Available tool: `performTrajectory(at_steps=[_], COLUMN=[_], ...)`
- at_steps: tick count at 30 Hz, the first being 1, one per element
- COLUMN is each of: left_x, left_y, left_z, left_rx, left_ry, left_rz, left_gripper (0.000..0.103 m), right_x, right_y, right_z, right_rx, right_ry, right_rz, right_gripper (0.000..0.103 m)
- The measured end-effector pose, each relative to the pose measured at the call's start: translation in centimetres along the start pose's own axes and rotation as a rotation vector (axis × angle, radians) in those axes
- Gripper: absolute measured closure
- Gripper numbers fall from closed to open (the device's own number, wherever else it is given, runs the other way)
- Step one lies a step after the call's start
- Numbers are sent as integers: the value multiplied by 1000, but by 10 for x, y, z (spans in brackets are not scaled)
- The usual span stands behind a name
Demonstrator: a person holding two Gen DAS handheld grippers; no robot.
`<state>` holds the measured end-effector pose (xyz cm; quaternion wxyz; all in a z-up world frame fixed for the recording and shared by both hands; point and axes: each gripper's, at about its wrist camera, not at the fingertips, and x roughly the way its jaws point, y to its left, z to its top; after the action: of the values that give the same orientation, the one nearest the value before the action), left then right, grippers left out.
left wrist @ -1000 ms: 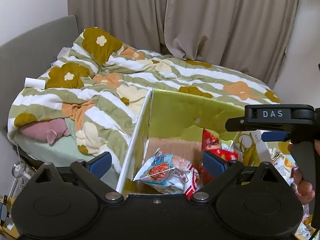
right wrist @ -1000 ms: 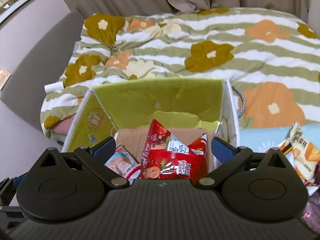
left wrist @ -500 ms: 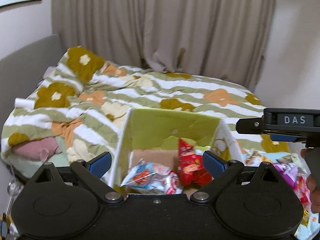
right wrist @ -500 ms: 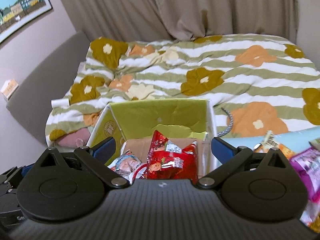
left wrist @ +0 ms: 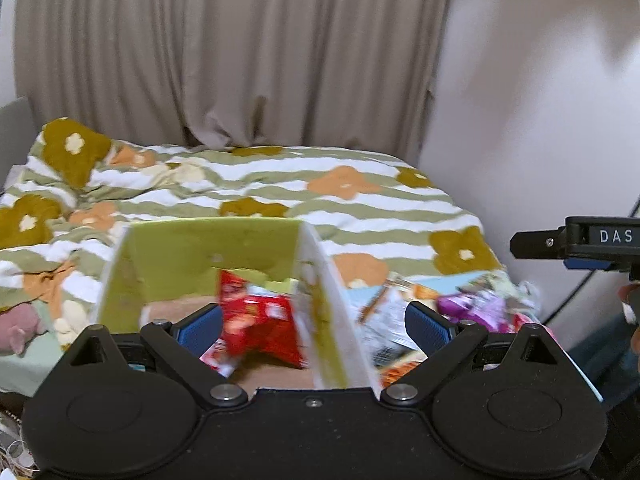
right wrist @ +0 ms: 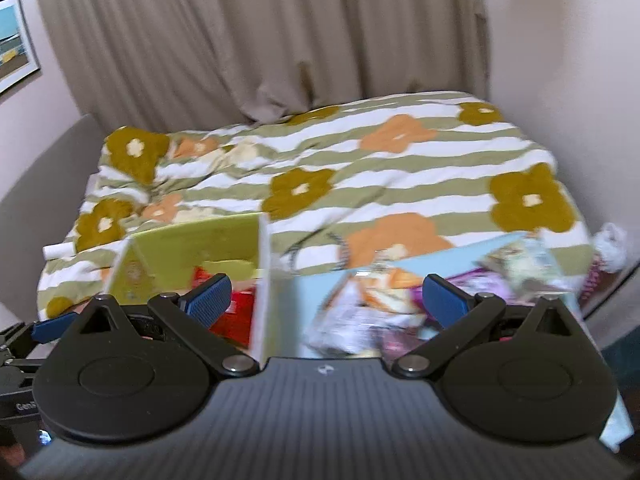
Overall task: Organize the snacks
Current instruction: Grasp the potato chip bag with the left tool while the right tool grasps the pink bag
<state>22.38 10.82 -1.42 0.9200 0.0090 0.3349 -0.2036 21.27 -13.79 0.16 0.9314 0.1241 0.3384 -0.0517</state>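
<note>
left claw spread, empty | right claw spread, empty | loose snack packets heaped on bed beside box | light, crinkly, slippery (pinch a sealed edge)

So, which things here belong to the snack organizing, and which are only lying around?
For the job:
- green box
- red snack bag inside the box
- loose snack packets on the light blue surface right of the box
- left gripper and right gripper, both open and holding nothing

Just there:
- flowered blanket
- curtain
- framed picture
</note>
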Motion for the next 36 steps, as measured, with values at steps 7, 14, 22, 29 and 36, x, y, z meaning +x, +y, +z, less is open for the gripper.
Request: performTrajectory(at_steps=[7,14,22,29,36], left_x=[16,37,63,93,118], left_y=[-73,-133,-169,-175,-185], left_z=[-20,-48,-96,-129,-145], left_rx=[-53,-117,-295,-442,-460], left_ry=[78,163,240,303,349], left_rz=[-4,26,86,85,60], left_gripper=[4,4,4,4,5], right_x=[-11,-2,34,68,97], right_y=[-85,-159,-210,-231,-247], right_z=[-12,-24,-44,-61,-70], right_rx=[14,16,-41,-43,26], right_ry=[26,80,151,211,256], right_rz=[-11,11,24,41,63], right_gripper=[0,0,0,0,0])
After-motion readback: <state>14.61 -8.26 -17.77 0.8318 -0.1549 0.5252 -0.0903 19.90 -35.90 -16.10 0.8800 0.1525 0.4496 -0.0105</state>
